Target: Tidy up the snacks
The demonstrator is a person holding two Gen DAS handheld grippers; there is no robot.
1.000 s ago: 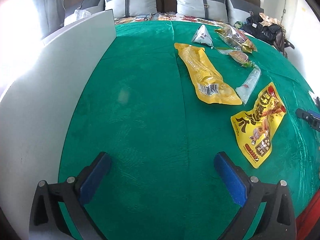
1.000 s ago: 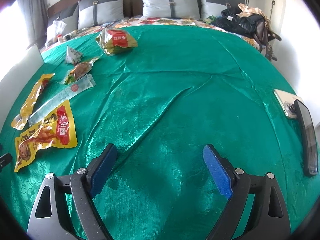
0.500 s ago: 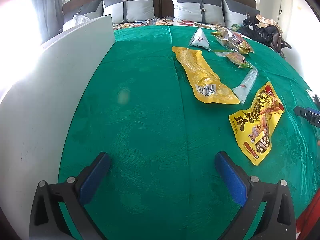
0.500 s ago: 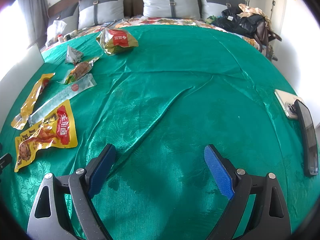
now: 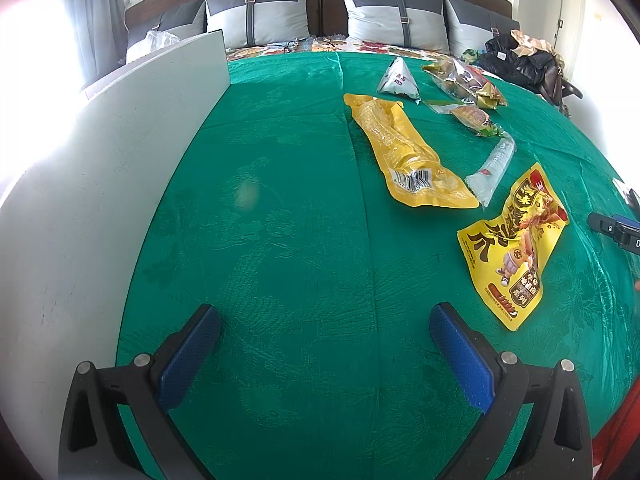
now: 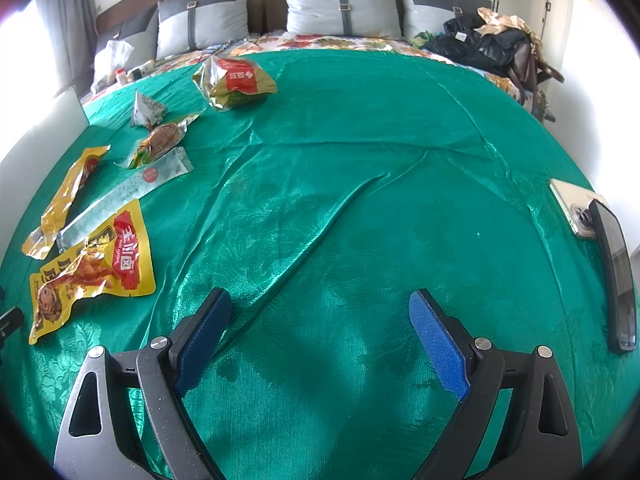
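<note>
Green satin bedspread (image 5: pixel 280 240) lies under both grippers, whose jaws stand wide apart and empty. Ahead-right of the left gripper (image 5: pixel 324 344) lies a yellow chicken-feet pouch (image 5: pixel 512 244), its long axis angled away to the right. From the right gripper (image 6: pixel 320 332) the same pouch lies far left, so the left gripper seems nearer.
</note>
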